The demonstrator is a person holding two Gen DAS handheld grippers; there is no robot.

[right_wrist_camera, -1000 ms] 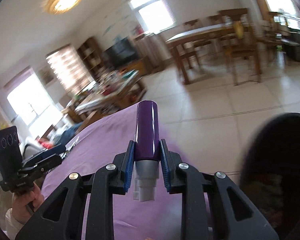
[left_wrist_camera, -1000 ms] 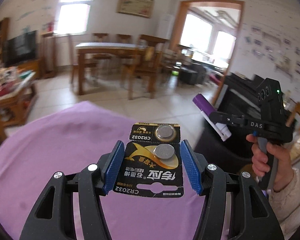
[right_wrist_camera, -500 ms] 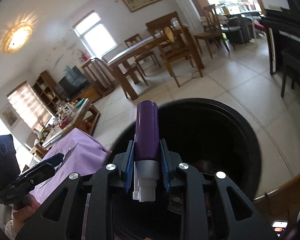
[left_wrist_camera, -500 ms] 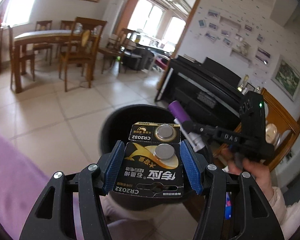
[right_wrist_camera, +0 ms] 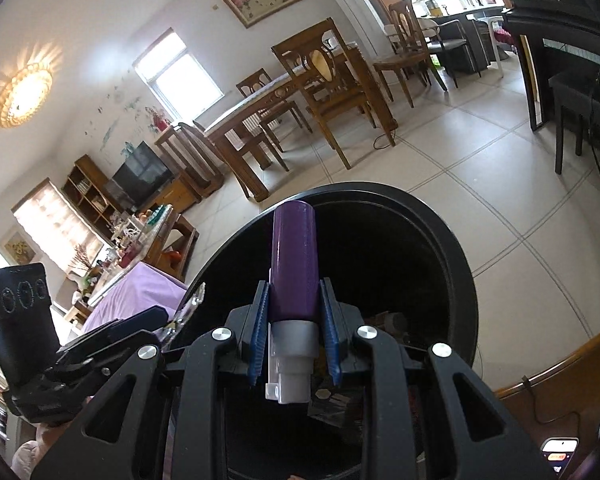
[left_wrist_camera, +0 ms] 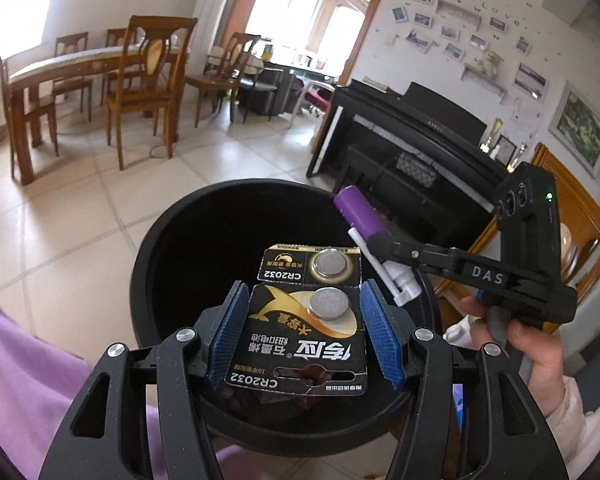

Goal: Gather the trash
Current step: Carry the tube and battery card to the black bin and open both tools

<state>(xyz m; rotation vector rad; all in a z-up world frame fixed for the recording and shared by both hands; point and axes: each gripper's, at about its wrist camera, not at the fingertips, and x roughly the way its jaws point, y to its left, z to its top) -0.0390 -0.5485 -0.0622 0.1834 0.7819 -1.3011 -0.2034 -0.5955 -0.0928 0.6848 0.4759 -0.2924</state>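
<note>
My left gripper (left_wrist_camera: 304,332) is shut on a black and gold CR2032 coin battery card (left_wrist_camera: 300,336) and holds it over the open mouth of a black trash bin (left_wrist_camera: 168,240). My right gripper (right_wrist_camera: 294,340) is shut on a purple spray bottle (right_wrist_camera: 294,268) with a grey and white nozzle, also held above the bin (right_wrist_camera: 456,264). In the left wrist view the right gripper (left_wrist_camera: 380,248) and its bottle (left_wrist_camera: 360,214) hover over the bin's right rim. Some scraps lie at the bin's bottom.
A purple cloth (left_wrist_camera: 16,360) covers the table at the left. A black piano (left_wrist_camera: 412,148) stands behind the bin. A wooden dining table with chairs (left_wrist_camera: 100,76) is across the tiled floor. A wooden edge (right_wrist_camera: 560,364) lies right of the bin.
Both grippers swung away from the purple table to the black bin and now hang lower and closer over its opening. Both still hold their items.
</note>
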